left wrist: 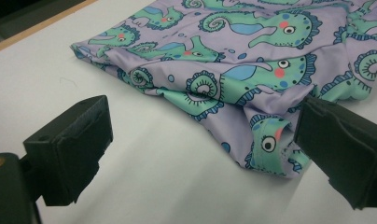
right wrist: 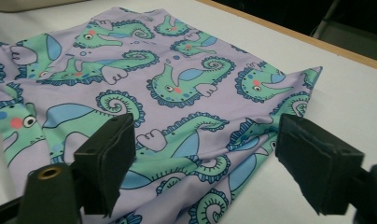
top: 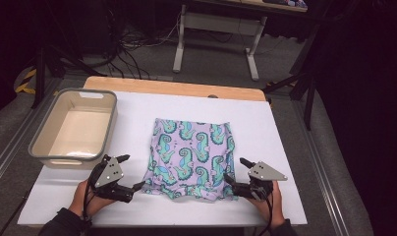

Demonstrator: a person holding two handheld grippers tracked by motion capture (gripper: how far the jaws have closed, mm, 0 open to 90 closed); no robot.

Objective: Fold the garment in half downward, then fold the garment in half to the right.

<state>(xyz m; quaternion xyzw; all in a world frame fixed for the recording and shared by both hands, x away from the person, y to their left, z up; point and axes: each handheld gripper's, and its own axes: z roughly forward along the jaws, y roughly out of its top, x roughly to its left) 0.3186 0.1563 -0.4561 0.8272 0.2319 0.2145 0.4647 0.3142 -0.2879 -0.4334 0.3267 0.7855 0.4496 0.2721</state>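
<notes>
On my table (top: 285, 147), white-topped with a wooden far edge: one grey-rimmed beige tub (top: 73, 129), far left corner, nothing visible in it. On the grey floor beyond: a desk frame on pale legs (top: 213, 37), and black cables (top: 130, 46) tangled to its left.

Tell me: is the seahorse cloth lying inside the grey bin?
No, the seahorse cloth lies flat on the white table, right of the bin.
</notes>
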